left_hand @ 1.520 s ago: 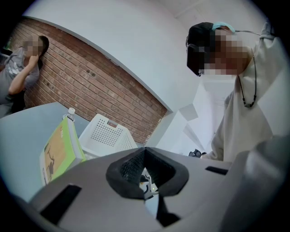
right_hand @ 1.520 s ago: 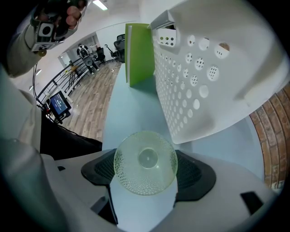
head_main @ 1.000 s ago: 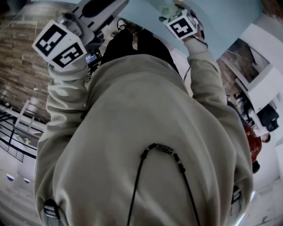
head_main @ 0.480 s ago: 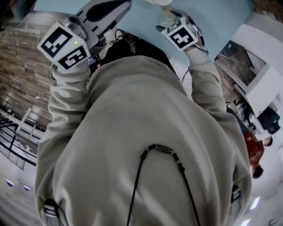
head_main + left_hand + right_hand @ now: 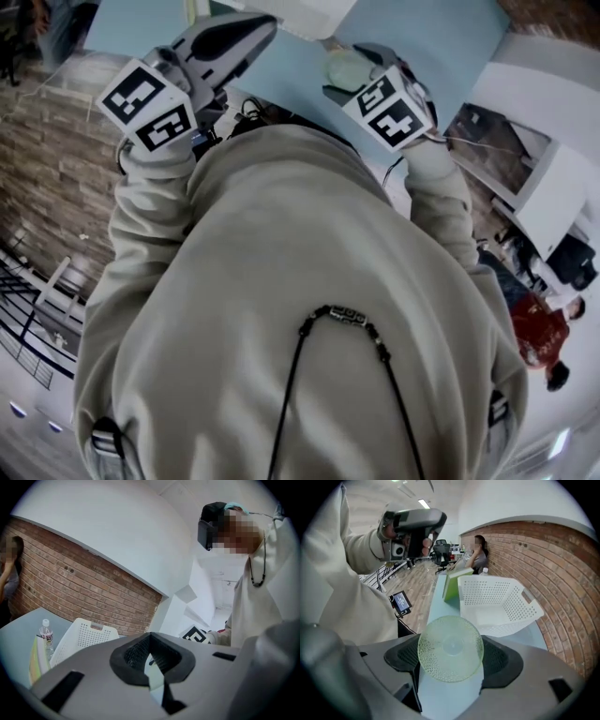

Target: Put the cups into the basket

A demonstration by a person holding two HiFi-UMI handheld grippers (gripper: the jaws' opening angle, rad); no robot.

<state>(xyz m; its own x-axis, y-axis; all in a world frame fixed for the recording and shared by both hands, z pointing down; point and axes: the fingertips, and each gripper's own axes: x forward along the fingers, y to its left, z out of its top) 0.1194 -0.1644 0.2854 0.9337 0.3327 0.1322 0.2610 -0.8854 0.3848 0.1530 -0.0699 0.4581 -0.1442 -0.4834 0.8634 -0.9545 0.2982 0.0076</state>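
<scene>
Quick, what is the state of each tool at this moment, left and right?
Left tool: closed, nothing between its jaws.
Right tool: closed on the green cup.

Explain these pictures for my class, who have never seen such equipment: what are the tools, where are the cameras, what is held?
No robot here: a person holds a two-jaw gripper in each hand. One picture comes from a camera on the person's head, looking down; the other two come from cameras riding on each gripper, looking along its jaws. The right gripper is shut on a clear green cup. The left gripper is shut and empty. Ahead, on a light blue table, sits a white basket with holes in its walls.
</scene>
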